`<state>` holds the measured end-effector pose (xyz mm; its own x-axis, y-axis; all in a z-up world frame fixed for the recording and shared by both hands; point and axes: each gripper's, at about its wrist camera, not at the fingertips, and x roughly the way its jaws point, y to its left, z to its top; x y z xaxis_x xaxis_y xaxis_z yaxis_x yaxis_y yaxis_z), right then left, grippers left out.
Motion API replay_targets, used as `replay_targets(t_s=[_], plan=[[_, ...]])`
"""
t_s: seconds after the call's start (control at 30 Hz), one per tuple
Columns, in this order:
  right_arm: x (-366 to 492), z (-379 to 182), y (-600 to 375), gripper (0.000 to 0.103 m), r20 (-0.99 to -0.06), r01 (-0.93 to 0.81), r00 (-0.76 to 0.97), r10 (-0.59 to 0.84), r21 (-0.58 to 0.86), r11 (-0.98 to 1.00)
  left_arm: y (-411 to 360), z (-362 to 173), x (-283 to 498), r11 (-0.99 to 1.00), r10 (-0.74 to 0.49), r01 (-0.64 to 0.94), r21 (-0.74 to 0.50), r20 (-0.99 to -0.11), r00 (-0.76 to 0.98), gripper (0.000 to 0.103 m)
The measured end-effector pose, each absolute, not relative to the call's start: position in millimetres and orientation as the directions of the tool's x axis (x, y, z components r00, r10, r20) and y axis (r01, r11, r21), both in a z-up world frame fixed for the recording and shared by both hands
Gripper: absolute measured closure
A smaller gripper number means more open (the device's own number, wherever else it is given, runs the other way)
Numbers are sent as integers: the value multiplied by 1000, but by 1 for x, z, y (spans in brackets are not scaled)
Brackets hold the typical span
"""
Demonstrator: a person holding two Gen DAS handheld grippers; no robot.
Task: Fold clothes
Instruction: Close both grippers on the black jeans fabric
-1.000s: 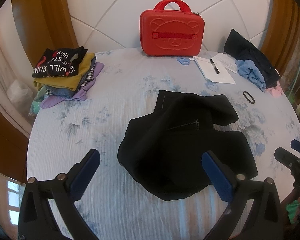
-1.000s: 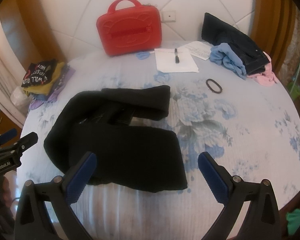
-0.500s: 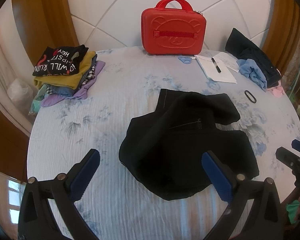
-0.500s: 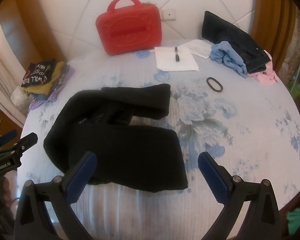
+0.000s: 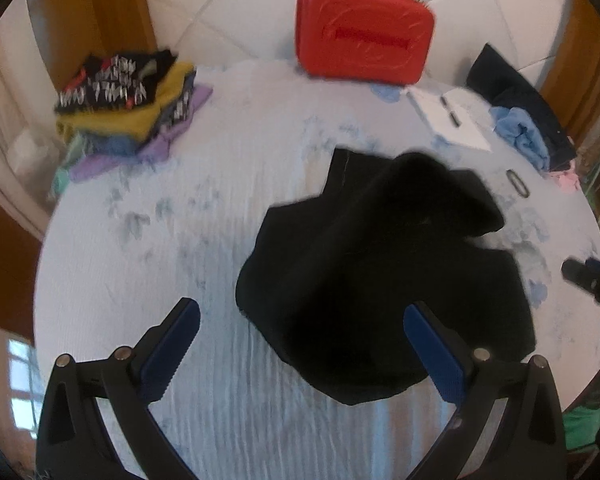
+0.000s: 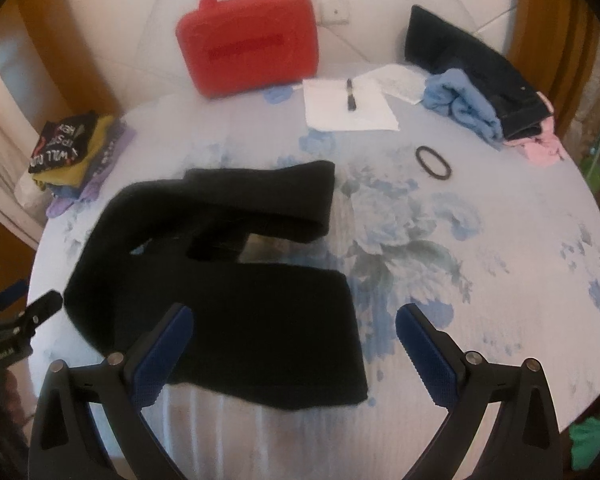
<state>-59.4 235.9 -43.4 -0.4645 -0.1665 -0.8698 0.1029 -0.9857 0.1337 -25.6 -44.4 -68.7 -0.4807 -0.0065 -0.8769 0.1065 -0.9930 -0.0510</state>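
1. While both grippers hang above the near edge, the left gripper (image 5: 300,344) and the right gripper (image 6: 294,346) stand spread wide, pinching nothing.
2. Between them, a limp black knit garment (image 6: 220,280) sprawls mid-bed on the ribbed, pale blue floral bedsheet (image 6: 480,280), its two long parts bent rightward, loosely doubled.
3. Far left, a squared stack of folded clothes (image 5: 128,100) likely gathers finished pieces; rumpled blue and dark clothes (image 6: 480,92) sit far right.

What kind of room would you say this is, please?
Probably a bedroom at home: a round bed in a floral sheet, a padded headboard behind it, and a stack of folded clothes beside black trousers.
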Motion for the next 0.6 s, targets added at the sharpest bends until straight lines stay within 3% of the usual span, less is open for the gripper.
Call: replay_targets(t_s=[0.27, 0.53, 0.57, 0.6], plan=[[-123, -86, 216, 0, -892, 216, -423, -156, 68, -974, -63, -123, -39, -975, 31, 183, -124, -896, -443, 0], [-179, -132, 196, 0, -901, 304, -419, -110, -25, -952, -38, -157, -54, -973, -100, 232, 1, -903, -418, 0], [-184, -135, 193, 2, -896, 318, -432, -105, -43, -947, -40, -161, -56, -968, -98, 252, -9, -907, -410, 0], [-188, -137, 191, 12, -892, 320, -441, -95, -57, -946, -43, -165, -56, -960, -80, 276, -38, -911, -405, 0]])
